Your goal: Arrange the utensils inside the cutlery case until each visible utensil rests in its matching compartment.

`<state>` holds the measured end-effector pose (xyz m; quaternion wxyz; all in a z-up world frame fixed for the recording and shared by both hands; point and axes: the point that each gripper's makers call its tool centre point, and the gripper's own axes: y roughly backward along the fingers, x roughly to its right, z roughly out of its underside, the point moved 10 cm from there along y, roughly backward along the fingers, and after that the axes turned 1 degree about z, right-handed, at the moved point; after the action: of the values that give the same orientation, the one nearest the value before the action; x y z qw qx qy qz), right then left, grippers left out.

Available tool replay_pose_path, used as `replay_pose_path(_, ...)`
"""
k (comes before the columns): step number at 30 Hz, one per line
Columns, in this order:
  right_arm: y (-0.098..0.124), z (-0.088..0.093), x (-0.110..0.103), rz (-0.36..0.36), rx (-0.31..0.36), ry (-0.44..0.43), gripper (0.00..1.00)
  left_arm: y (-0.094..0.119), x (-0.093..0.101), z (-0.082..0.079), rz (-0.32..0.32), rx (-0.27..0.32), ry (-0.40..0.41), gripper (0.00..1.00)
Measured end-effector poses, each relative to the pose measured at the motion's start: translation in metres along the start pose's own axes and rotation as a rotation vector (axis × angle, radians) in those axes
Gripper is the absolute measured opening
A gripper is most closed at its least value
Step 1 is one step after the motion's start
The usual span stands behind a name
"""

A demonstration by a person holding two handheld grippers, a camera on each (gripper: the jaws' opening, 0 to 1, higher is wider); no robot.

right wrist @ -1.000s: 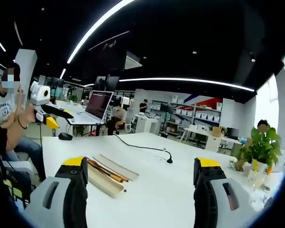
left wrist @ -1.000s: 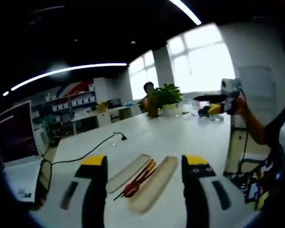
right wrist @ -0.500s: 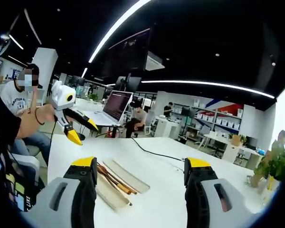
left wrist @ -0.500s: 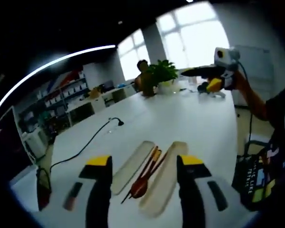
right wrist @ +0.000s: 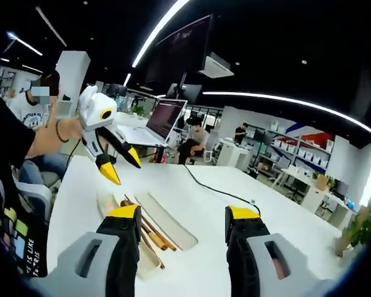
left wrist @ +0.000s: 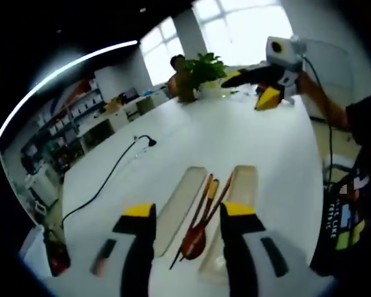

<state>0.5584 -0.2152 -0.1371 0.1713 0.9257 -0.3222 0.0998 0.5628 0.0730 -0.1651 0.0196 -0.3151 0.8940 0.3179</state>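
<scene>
The cutlery case lies open on the white table as two long beige halves, one (left wrist: 179, 201) to the left and one (left wrist: 235, 204) to the right. Between them lie a dark wooden spoon (left wrist: 195, 238) and chopsticks (left wrist: 222, 189). My left gripper (left wrist: 188, 210) hovers open just short of the spoon end, holding nothing. From the right gripper view the case half (right wrist: 170, 219) and the utensils (right wrist: 149, 230) sit ahead of my right gripper (right wrist: 183, 212), which is open and holds nothing. The left gripper (right wrist: 122, 167) hangs open over the case's far end. The right gripper (left wrist: 253, 86) is held up at the far right.
A black cable (left wrist: 111, 176) runs across the table left of the case. A potted plant (left wrist: 204, 65) stands at the far end, and a laptop (right wrist: 164, 120) at the other. A dark object (left wrist: 55, 257) sits near the table edge. People sit in the background.
Both grippers have come down and in toward the case, so it looms larger in both views. Each pair of jaws stands a little narrower than before. The case and utensils have not moved.
</scene>
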Motion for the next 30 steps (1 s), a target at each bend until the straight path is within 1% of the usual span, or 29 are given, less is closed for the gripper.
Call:
replay_pose_path(2, -0.006, 0.003, 0.002, -0.022, -0.035, 0.001, 0.49, -0.008, 0.000, 0.002, 0.016, -0.047, -0.013, 0.41)
replay_pose_path(5, -0.020, 0.008, 0.002, -0.068, -0.119, 0.048, 0.47, -0.020, -0.001, 0.003, 0.028, -0.110, -0.046, 0.36)
replay_pose_path(6, -0.024, 0.007, 0.001, -0.070, -0.119, 0.056, 0.46, -0.023, -0.001, 0.003, 0.032, -0.126, -0.054, 0.35)
replay_pose_path(8, -0.032, 0.008, 0.000, -0.097, -0.165, 0.089, 0.42, -0.030, -0.001, 0.004, 0.050, -0.163, -0.068, 0.35)
replay_pose_path(9, -0.036, 0.008, -0.001, -0.107, -0.173, 0.097, 0.41, -0.034, 0.000, 0.005, 0.062, -0.184, -0.075, 0.35)
replay_pose_path(10, -0.040, 0.008, -0.003, -0.133, -0.195, 0.112, 0.40, -0.037, 0.000, 0.005, 0.071, -0.200, -0.084, 0.34)
replay_pose_path(11, -0.044, 0.008, -0.004, -0.150, -0.213, 0.123, 0.40, -0.041, 0.000, 0.006, 0.073, -0.213, -0.087, 0.33)
replay_pose_path(12, -0.049, 0.009, -0.004, -0.150, -0.236, 0.122, 0.40, -0.044, -0.001, 0.006, 0.075, -0.223, -0.088, 0.31)
replay_pose_path(13, -0.053, 0.010, -0.005, -0.170, -0.266, 0.148, 0.39, -0.048, -0.002, 0.007, 0.077, -0.234, -0.087, 0.30)
replay_pose_path(15, -0.065, 0.012, -0.003, -0.202, -0.312, 0.175, 0.34, -0.055, -0.004, 0.008, 0.086, -0.259, -0.088, 0.26)
replay_pose_path(16, -0.068, 0.012, -0.003, -0.209, -0.324, 0.181, 0.32, -0.059, -0.005, 0.009, 0.092, -0.274, -0.086, 0.25)
replay_pose_path(18, -0.076, 0.014, -0.004, -0.257, -0.366, 0.234, 0.30, -0.065, -0.007, 0.011, 0.104, -0.306, -0.091, 0.25)
replay_pose_path(19, -0.082, 0.015, -0.005, -0.255, -0.368, 0.230, 0.30, -0.070, -0.007, 0.012, 0.109, -0.322, -0.102, 0.25)
replay_pose_path(20, -0.086, 0.016, -0.005, -0.284, -0.381, 0.255, 0.29, -0.072, -0.006, 0.014, 0.124, -0.343, -0.106, 0.25)
replay_pose_path(22, -0.094, 0.016, -0.004, -0.291, -0.397, 0.256, 0.26, -0.077, -0.004, 0.015, 0.132, -0.358, -0.106, 0.24)
replay_pose_path(23, -0.098, 0.018, -0.004, -0.311, -0.415, 0.267, 0.24, -0.079, -0.004, 0.016, 0.130, -0.367, -0.111, 0.24)
replay_pose_path(27, -0.112, 0.026, -0.002, -0.389, -0.497, 0.276, 0.23, -0.083, -0.010, 0.017, 0.117, -0.397, -0.125, 0.22)
replay_pose_path(28, -0.114, 0.027, -0.002, -0.392, -0.503, 0.283, 0.22, -0.084, -0.012, 0.018, 0.122, -0.405, -0.121, 0.22)
replay_pose_path(29, -0.118, 0.031, -0.002, -0.416, -0.535, 0.310, 0.21, -0.085, -0.012, 0.019, 0.141, -0.425, -0.116, 0.22)
replay_pose_path(30, -0.121, 0.033, -0.003, -0.434, -0.559, 0.330, 0.20, -0.085, -0.012, 0.020, 0.151, -0.432, -0.112, 0.21)
